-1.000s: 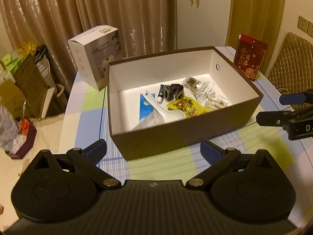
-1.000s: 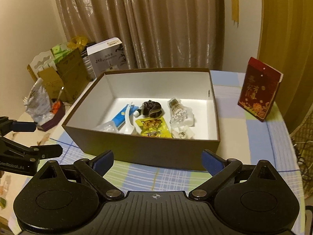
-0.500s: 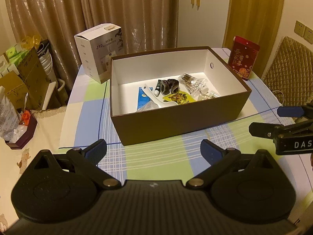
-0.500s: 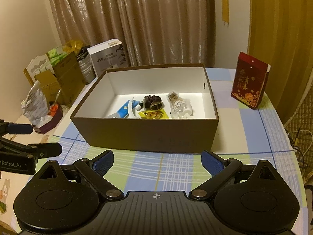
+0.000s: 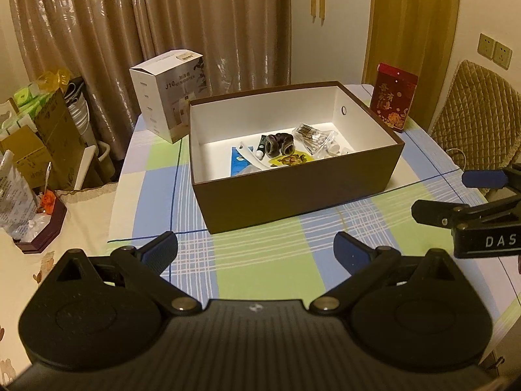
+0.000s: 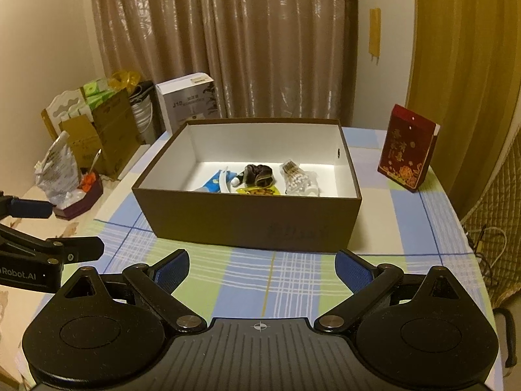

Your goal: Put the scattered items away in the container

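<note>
Two grippers hang over the checked tablecloth (image 5: 260,270) on the near side of the brown box (image 5: 293,195), both empty and with their blue-padded fingers spread wide apart. From the left wrist view the left gripper (image 5: 255,249) points at the box's near left corner, and the right gripper (image 5: 456,195) shows at the right edge, level with the box's right end and apart from it. From the right wrist view the right gripper (image 6: 262,265) faces the long near wall of the box, while the left gripper (image 6: 49,224) enters from the left edge, clear of the box. Inside the white-lined box lie the gathered things: a blue packet (image 6: 215,184) toward the left, a white spoon (image 5: 252,158) resting across it, a dark scrunchie (image 6: 259,174) in the middle, a yellow snack packet (image 6: 259,191) in front of the scrunchie, and a clear bag of cotton swabs (image 6: 298,179) to the right. Beyond the box a white carton (image 5: 171,94) stands on the table's far left corner, and a red gift box (image 6: 407,148) stands upright to the right, well apart from the box. No loose item is visible on the cloth around the box.
</note>
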`<state>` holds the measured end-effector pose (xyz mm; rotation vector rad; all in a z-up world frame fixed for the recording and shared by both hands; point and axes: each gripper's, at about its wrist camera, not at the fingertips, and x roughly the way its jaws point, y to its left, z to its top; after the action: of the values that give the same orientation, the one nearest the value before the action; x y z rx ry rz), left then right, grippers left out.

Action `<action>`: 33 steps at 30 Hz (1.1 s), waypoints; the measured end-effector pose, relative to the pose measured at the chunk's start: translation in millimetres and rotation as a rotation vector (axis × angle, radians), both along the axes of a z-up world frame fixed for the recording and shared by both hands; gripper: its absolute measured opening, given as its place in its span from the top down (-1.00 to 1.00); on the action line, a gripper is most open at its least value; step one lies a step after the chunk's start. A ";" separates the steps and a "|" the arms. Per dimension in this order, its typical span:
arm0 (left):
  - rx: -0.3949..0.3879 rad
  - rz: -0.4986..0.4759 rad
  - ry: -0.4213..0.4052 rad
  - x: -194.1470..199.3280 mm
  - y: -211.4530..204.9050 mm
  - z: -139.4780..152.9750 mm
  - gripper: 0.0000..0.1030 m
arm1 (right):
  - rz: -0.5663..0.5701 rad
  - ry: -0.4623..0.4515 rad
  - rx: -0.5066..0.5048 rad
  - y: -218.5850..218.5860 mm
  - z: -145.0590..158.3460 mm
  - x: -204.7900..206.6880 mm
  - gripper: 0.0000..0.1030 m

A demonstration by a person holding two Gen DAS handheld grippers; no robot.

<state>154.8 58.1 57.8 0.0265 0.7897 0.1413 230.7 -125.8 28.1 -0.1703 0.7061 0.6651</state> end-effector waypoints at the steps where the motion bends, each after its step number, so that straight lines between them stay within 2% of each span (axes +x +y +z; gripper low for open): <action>1: 0.002 0.004 -0.001 -1.4 -1.2 0.3 -0.95 | 0.006 -0.002 0.000 -0.2 0.1 -0.1 -0.96; 7: 0.009 0.045 -0.007 -4.9 -14.5 -0.1 -0.95 | 0.065 -0.020 -0.006 -9.5 0.3 3.6 -0.96; 17: 0.013 0.126 -0.013 2.5 -69.5 0.2 -0.95 | 0.158 -0.052 -0.050 -52.4 -4.0 20.3 -0.96; 26: 0.022 0.179 -0.011 7.7 -113.0 -4.8 -0.95 | 0.226 -0.069 -0.040 -85.6 -3.7 30.3 -0.96; 33: 0.042 0.220 -0.013 6.0 -128.6 -5.3 -0.95 | 0.263 -0.073 -0.021 -99.0 -4.6 37.3 -0.96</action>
<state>160.8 -70.5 52.5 -0.0214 0.7758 0.3663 268.0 -224.8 23.5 -0.3083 0.6262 0.8980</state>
